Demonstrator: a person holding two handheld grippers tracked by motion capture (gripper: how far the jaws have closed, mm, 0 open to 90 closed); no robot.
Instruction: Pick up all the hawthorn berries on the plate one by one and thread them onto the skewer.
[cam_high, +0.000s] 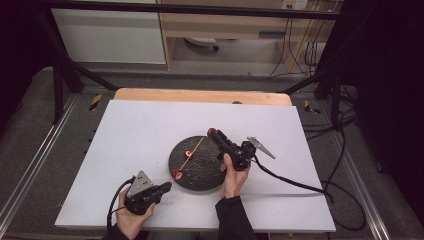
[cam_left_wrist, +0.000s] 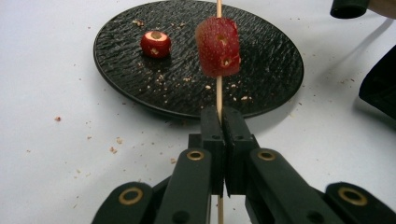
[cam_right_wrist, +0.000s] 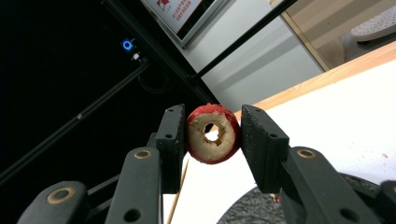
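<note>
A thin wooden skewer (cam_left_wrist: 218, 93) runs from my left gripper (cam_left_wrist: 219, 116) out over the black round plate (cam_left_wrist: 271, 70), and the jaws are shut on its near end. One red food piece (cam_left_wrist: 218, 46) is threaded on the skewer just past the jaws. A second red piece (cam_left_wrist: 155, 43) with a pale cut face lies on the plate. My right gripper (cam_right_wrist: 212, 126) is shut on a third red piece (cam_right_wrist: 212, 140), a ring with a hole through its pale middle. In the high view, the right gripper (cam_high: 212, 133) holds this piece near the skewer's far tip (cam_high: 202, 139), above the plate (cam_high: 200, 172).
Crumbs lie scattered on the white table top (cam_high: 140, 130) and the plate. A wooden edge (cam_high: 200, 95) runs along the table's back. Black frame posts (cam_high: 60, 75) stand at the back corners, and cables (cam_high: 300, 185) trail off to the right.
</note>
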